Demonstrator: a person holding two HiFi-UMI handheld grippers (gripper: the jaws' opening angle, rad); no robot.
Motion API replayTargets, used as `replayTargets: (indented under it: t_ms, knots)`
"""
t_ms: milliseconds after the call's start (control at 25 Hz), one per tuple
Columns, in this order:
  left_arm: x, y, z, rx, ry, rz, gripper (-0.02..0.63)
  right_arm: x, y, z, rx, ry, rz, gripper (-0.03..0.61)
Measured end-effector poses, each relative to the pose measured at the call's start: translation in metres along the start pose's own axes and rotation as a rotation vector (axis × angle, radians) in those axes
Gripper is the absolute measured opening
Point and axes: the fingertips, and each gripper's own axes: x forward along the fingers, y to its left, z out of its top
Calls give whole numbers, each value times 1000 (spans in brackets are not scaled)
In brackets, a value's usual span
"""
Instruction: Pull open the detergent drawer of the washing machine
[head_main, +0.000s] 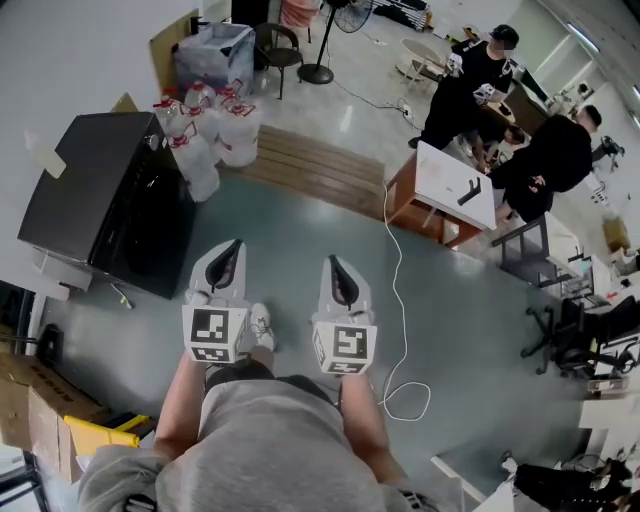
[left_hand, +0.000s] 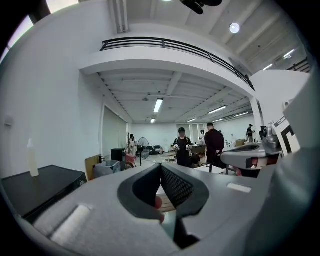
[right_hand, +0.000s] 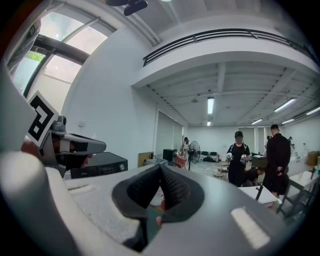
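A dark washing machine (head_main: 110, 205) stands at the left against the white wall, seen from above in the head view; its drawer is not discernible there. The washing machine (right_hand: 97, 164) shows its control panel in the right gripper view, and its dark top (left_hand: 35, 187) in the left gripper view. My left gripper (head_main: 232, 246) and right gripper (head_main: 332, 262) are held side by side over the grey floor, right of the machine and apart from it. Both are shut with nothing between the pads (left_hand: 161, 167) (right_hand: 160, 167).
Large clear water jugs (head_main: 205, 130) stand beside the machine, by a wooden pallet (head_main: 315, 170). A white cable (head_main: 400, 300) snakes across the floor at the right. A small table (head_main: 450, 190) and several people (head_main: 475, 85) are at the back right. Cardboard boxes (head_main: 35, 415) lie at lower left.
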Motion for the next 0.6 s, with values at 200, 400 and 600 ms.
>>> replayTargets:
  t_ms: [200, 400, 600]
  knots:
    - [71, 26, 9, -14, 11, -13, 11, 71, -20, 11, 6, 10, 1, 3]
    - [123, 66, 5, -24, 35, 16, 11, 143, -30, 18, 17, 18, 26, 3]
    - [156, 116, -5, -38, 59, 85, 11, 212, -15, 24, 15, 25, 107, 3]
